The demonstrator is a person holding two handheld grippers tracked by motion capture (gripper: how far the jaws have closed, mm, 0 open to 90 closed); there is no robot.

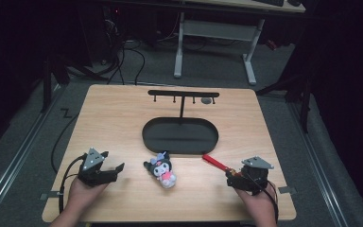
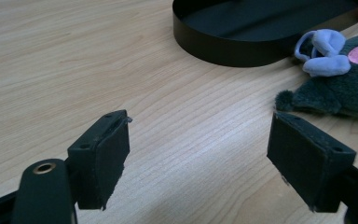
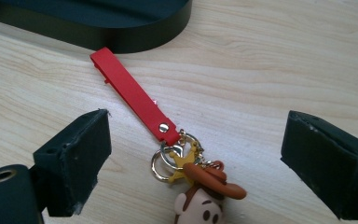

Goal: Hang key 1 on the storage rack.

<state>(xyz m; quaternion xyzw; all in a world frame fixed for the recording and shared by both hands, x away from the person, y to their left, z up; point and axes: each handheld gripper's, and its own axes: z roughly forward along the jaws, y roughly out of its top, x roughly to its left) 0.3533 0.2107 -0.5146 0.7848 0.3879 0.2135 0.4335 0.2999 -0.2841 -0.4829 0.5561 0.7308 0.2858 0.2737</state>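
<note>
Both our hand-held grippers, left (image 1: pixel 112 167) and right (image 3: pixel 193 154), gape empty; keychain (image 3: pixel 168 140) and plush (image 1: pixel 162 168) lie before the tray (image 1: pixel 149 137), hanging undone.

Your keychain (image 3: pixel 186 172) is lying flat on the wood, red strap (image 3: pixel 133 95) stretched out straight with its far end just beside the black tray wall. The strap has a silver rivet near where it joins the gold rings, and there's a little gold star charm plus a cartoon cowboy head with a brown hat. From above, the red strap (image 1: pixel 216 163) runs diagonally off the tray's near right corner.
</note>
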